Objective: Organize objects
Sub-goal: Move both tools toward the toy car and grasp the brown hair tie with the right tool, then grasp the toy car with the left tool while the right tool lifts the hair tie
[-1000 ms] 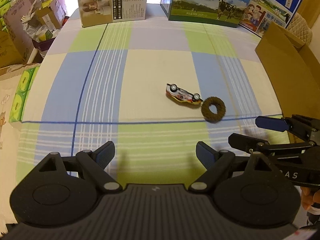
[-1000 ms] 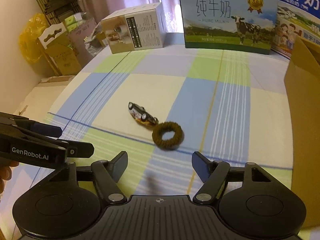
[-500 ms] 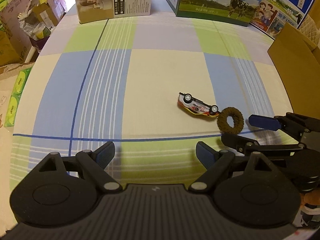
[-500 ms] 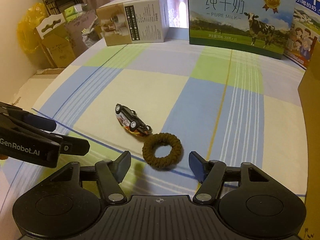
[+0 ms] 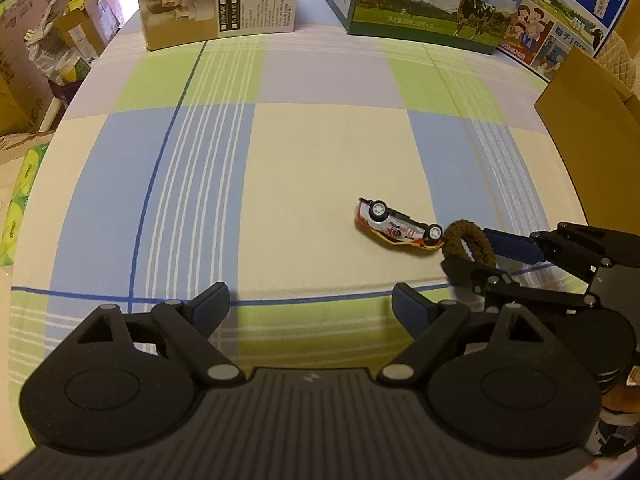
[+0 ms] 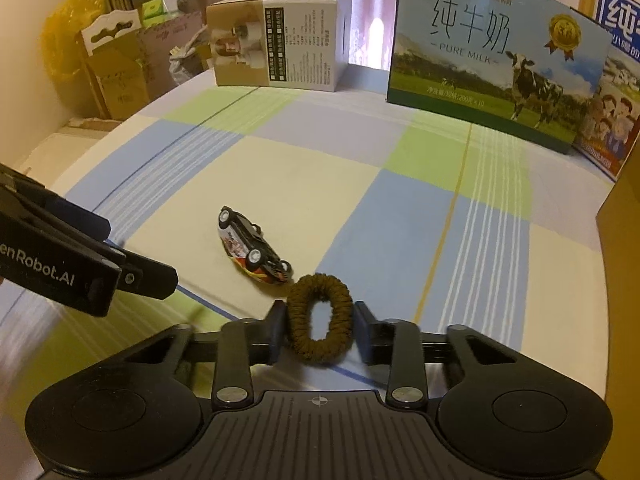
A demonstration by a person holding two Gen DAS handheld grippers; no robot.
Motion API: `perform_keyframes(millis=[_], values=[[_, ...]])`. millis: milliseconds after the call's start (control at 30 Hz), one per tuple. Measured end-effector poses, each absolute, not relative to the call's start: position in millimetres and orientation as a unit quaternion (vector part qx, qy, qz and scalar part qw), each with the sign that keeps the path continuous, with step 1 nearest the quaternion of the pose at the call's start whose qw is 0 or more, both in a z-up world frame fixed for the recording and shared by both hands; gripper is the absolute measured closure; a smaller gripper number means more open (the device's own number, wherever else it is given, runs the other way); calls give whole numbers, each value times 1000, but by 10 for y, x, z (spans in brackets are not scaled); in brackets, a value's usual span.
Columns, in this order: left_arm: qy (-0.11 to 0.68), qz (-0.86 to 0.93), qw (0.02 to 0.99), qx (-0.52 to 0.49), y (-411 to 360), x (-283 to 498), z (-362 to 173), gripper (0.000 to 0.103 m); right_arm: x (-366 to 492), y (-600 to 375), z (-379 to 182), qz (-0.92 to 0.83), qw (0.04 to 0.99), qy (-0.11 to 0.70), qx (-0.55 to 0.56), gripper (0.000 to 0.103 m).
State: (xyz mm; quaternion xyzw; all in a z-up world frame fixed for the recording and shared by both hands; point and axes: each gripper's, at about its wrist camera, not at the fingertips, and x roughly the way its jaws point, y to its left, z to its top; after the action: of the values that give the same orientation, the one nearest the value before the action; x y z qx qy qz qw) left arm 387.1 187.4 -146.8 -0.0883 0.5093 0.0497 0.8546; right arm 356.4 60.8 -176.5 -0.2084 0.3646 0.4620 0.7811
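A brown hair scrunchie (image 6: 320, 318) stands squeezed into an oval between the fingers of my right gripper (image 6: 320, 322), which is shut on it. From the left wrist view the same scrunchie (image 5: 466, 240) shows at the right, held by the right gripper (image 5: 476, 254). A small white and orange toy car (image 6: 252, 248) lies overturned on the checked cloth, just left of the scrunchie; its wheels point up (image 5: 400, 228). My left gripper (image 5: 310, 306) stands open over the near part of the cloth, with nothing between its fingers, well short of the car.
A tall cardboard box (image 5: 588, 120) stands at the right edge. At the back are a green milk carton (image 6: 496, 56), a blue carton (image 5: 568, 12) and a white and brown box (image 5: 216, 0). Cluttered boxes (image 6: 116, 64) lie beyond the left edge.
My right gripper moved forward to the scrunchie and shut on it, tipping it upright. The left gripper drew a little nearer to the car, still open.
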Motion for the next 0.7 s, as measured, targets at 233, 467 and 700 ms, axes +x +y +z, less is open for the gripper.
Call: perform_keyframes(millis=[233,467,700], values=[[486,15,869,-89,1792,3930,-1461,17,3747,451,-1768,423,800,378,-196,83],[455,-29,888,-60,1619,4079,-1485,16,3959,234,-1727,385,817,396,-169,84],[421,-69,904,14,1429,4168,-1573,16,3989,182,-1718,385,818,395,-165,84]])
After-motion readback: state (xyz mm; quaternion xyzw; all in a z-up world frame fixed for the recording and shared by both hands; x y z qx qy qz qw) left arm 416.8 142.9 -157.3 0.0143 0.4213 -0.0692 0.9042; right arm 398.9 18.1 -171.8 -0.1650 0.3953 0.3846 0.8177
